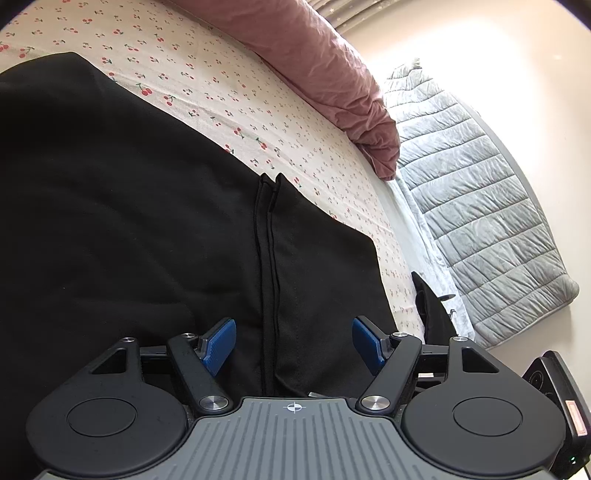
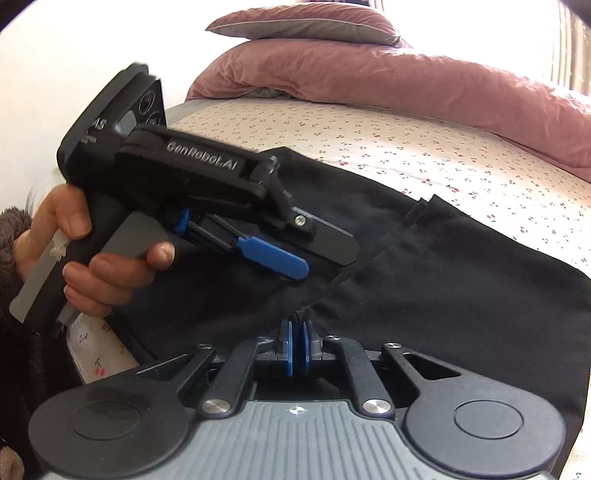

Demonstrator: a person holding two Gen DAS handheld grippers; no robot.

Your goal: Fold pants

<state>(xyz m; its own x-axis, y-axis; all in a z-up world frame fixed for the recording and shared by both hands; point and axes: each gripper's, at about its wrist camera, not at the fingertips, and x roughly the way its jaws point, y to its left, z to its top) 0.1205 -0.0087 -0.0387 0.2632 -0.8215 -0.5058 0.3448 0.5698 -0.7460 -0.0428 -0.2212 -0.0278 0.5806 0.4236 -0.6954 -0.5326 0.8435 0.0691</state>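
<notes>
Black pants (image 1: 129, 221) lie spread on a bed, with a raised seam fold (image 1: 271, 258) running away from me. My left gripper (image 1: 293, 321) hovers low over that fold, open, its blue pads (image 1: 221, 339) on either side and not touching it. In the right wrist view a hand (image 2: 110, 273) holds the left gripper (image 2: 327, 264) above the pants (image 2: 461, 295). My right gripper (image 2: 296, 332) is shut on the near edge of the pants, where the seam line ends between its blue pads (image 2: 286, 343).
The bed has a white sheet with a cherry print (image 1: 221, 92). A bunched pink duvet (image 2: 406, 85) and a pillow (image 2: 303, 22) lie along the far side. A grey quilted blanket (image 1: 480, 203) hangs off the bed's right side.
</notes>
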